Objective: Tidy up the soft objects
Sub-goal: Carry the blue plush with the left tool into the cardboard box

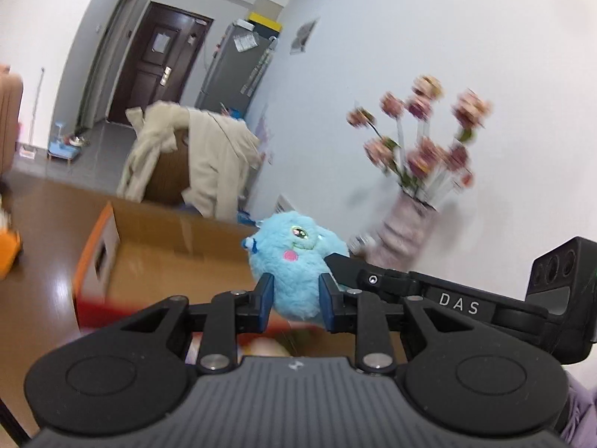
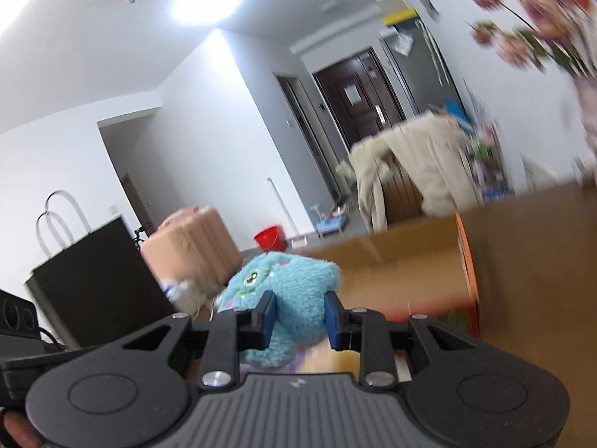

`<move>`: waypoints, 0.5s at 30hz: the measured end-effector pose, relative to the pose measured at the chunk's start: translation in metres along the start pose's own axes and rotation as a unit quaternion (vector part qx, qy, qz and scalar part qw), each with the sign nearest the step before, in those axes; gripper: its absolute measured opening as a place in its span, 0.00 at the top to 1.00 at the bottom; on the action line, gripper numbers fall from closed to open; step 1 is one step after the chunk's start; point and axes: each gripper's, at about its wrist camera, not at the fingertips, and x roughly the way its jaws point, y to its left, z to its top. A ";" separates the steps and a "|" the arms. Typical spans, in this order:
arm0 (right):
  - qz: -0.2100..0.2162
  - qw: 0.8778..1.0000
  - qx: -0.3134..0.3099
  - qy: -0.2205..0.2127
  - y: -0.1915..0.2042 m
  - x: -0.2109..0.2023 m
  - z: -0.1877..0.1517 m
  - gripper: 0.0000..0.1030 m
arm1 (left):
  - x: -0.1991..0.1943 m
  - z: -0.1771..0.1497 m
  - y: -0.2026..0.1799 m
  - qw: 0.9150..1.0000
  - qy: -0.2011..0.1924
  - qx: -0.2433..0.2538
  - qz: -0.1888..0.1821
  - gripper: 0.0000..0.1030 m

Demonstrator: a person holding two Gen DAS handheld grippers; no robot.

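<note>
Blue plush fur filled both pairs of tongs: the left tongs [image 1: 294,298] were clamped on the blue plush toy [image 1: 296,261], and the right tongs [image 2: 300,317] squeezed the same toy from its other side. It hung lifted above the wooden table [image 1: 44,276], in front of an open cardboard box [image 1: 179,235]. A vase of pink flowers [image 1: 406,231] stood by the wall.

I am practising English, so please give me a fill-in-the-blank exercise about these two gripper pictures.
1. The left gripper is shut on a ____ plush toy.
2. The flowers stand in a ____.
3. A beige coat hangs over a ____.
4. The cardboard box has an ____ side.

Missing words: blue; vase; chair; orange
</note>
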 end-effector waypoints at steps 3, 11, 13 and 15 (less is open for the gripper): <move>0.002 1.000 -0.003 0.011 0.001 0.050 0.046 0.74 | 0.042 0.042 0.029 1.000 0.020 -0.016 0.015 0.75; -0.021 0.991 0.059 0.119 -0.047 0.232 0.094 0.74 | 0.164 0.075 0.146 0.989 0.095 -0.087 0.073 0.74; -0.033 0.985 0.081 0.147 -0.060 0.278 0.083 0.74 | 0.189 0.072 0.167 0.984 0.119 -0.096 0.091 0.74; -0.044 0.978 0.102 0.178 -0.074 0.318 0.069 0.75 | 0.207 0.066 0.184 0.980 0.142 -0.088 0.112 0.74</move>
